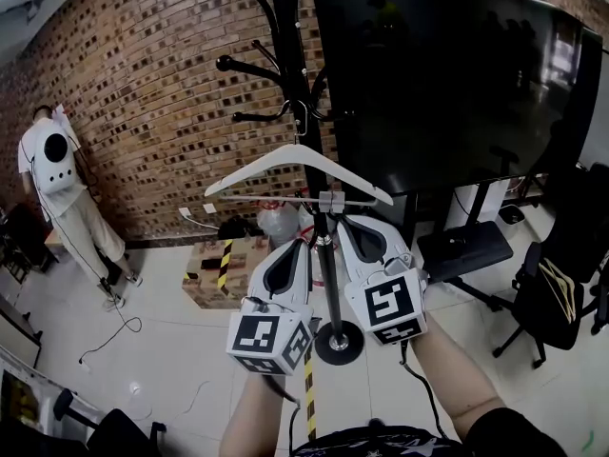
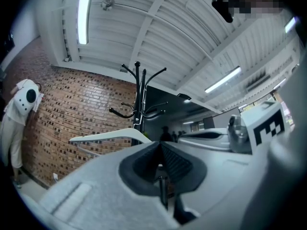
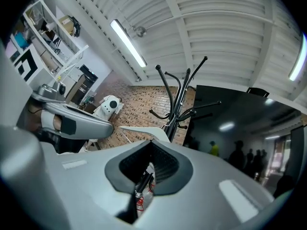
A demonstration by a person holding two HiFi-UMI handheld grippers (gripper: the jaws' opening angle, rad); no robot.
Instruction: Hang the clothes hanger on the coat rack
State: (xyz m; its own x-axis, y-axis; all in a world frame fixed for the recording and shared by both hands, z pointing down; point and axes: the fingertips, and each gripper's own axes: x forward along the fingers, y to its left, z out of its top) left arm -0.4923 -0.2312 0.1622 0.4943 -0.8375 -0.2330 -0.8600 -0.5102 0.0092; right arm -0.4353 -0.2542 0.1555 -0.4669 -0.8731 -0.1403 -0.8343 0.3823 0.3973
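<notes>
A white clothes hanger (image 1: 300, 165) hangs by its metal hook from a lower arm of the black coat rack (image 1: 285, 55), with its bar level in front of the pole. Both grippers sit just beneath it, apart from it. My left gripper (image 1: 304, 246) is left of the pole and my right gripper (image 1: 345, 221) is right of it. Each is shut with nothing between its jaws. The left gripper view shows the hanger (image 2: 110, 135) and rack (image 2: 139, 95) above the closed tips (image 2: 160, 145). The right gripper view shows the hanger (image 3: 144, 131) past its closed tips (image 3: 151, 143).
The rack's round base (image 1: 338, 343) stands on the floor between my forearms. A large dark screen (image 1: 447, 74) on a stand is right behind the rack. A person in white (image 1: 57, 174) stands by the brick wall at left. A striped box (image 1: 224, 269) and an office chair (image 1: 557, 293) flank the rack.
</notes>
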